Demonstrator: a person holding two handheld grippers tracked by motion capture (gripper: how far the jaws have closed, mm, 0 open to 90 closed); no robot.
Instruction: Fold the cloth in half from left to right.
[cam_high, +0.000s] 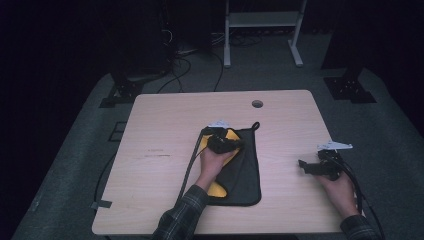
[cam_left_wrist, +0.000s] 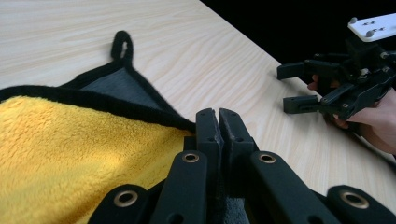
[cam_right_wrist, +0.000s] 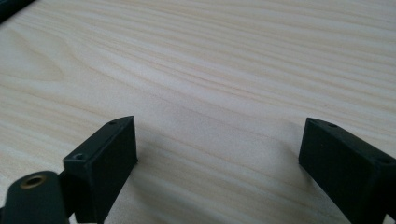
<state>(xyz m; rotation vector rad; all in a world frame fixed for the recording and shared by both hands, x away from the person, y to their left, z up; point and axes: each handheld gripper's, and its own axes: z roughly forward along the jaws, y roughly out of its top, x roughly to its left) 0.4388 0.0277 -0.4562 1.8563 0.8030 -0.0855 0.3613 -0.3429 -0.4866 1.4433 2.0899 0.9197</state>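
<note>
Two grippers work over a pale wooden surface (cam_high: 165, 130), and a folded cloth (cam_high: 245, 170) serves as the landmark near its middle. That cloth is dark grey outside with a yellow fleece inside (cam_left_wrist: 70, 154), edged in black, with a small hanging loop (cam_left_wrist: 122, 45) at its far corner. The left gripper (cam_high: 239, 144) sits on top of the cloth, its jaws pressed together and pinching the black-trimmed edge where the yellow layer folds over. The right gripper (cam_high: 303, 165) rests well to the right of the cloth, low over bare wood, its jaws spread wide with nothing between them. A round hole (cam_high: 257, 104) in the surface lies beyond the cloth's far corner.
</note>
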